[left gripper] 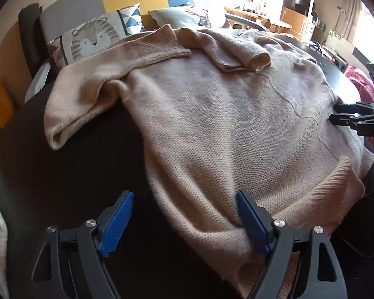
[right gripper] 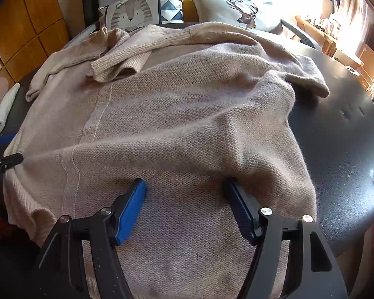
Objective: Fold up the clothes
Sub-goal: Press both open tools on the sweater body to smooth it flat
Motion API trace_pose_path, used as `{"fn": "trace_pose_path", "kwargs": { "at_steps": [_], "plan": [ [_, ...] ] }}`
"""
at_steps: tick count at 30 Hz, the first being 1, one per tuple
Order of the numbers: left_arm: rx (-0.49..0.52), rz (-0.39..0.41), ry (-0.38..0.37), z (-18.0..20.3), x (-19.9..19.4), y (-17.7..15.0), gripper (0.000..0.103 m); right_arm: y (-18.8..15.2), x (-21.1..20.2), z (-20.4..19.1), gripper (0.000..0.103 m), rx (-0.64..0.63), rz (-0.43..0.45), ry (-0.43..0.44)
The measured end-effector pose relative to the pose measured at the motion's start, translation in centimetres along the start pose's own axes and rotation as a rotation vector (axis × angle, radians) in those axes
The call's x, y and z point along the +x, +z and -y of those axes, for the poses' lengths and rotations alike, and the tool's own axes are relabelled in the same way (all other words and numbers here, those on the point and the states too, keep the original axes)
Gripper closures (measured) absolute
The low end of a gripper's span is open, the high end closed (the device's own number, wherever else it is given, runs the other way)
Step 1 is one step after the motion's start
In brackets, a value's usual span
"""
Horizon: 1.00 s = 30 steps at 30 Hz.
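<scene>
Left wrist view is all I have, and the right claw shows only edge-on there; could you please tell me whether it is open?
Observer: Yes, the right claw is open, both pads over the sweater near its hem, gripping nothing.
Operator: Thanks. Where does the sleeve on that side lie?
Observer: The sleeve is spread outward, its end resting on the black table.
Operator: Is the cloth flat ahead of the claw?
Observer: No, a raised ridge runs up from the right pad.
</scene>
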State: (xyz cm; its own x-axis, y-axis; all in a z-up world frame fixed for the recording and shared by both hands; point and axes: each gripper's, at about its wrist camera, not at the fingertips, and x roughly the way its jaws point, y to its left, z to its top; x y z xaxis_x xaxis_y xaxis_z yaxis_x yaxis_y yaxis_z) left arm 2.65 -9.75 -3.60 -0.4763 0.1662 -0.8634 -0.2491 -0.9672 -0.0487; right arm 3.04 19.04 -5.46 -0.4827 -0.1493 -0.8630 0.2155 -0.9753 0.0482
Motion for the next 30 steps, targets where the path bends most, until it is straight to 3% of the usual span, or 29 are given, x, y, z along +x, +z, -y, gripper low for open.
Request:
{"fn": "trace_pose_path", "kwargs": {
  "at_steps": [4, 9, 15, 23, 30],
  "plan": [
    [-0.05, 0.044, -0.033, 0.2, -0.9, 0.8, 0.019, -0.1, 0.0, -0.2, 0.029, 0.012, 0.009, -0.009],
    [0.006, 0.153, -0.016, 2.7, -1.2, 3.8, 0.019, -0.4, -0.1, 0.0, 0.028, 0.033, 0.033, -0.019],
    [0.117, 0.099, 0.108, 4.8, 2.8, 5.3, 0.017, -0.4, 0.1, -0.2, 0.028, 0.046, 0.033, -0.034],
    [0.109, 0.149, 0.1, 4.4, 2.8, 4.5, 0.015, -0.3, 0.0, -0.3, 0.027, 0.062, 0.015, -0.037],
    [0.104, 0.171, 0.093, 4.8, 3.1, 4.2, 0.014, -0.7, 0.1, -0.5, 0.021, 0.075, 0.053, -0.043]
  ]
}}
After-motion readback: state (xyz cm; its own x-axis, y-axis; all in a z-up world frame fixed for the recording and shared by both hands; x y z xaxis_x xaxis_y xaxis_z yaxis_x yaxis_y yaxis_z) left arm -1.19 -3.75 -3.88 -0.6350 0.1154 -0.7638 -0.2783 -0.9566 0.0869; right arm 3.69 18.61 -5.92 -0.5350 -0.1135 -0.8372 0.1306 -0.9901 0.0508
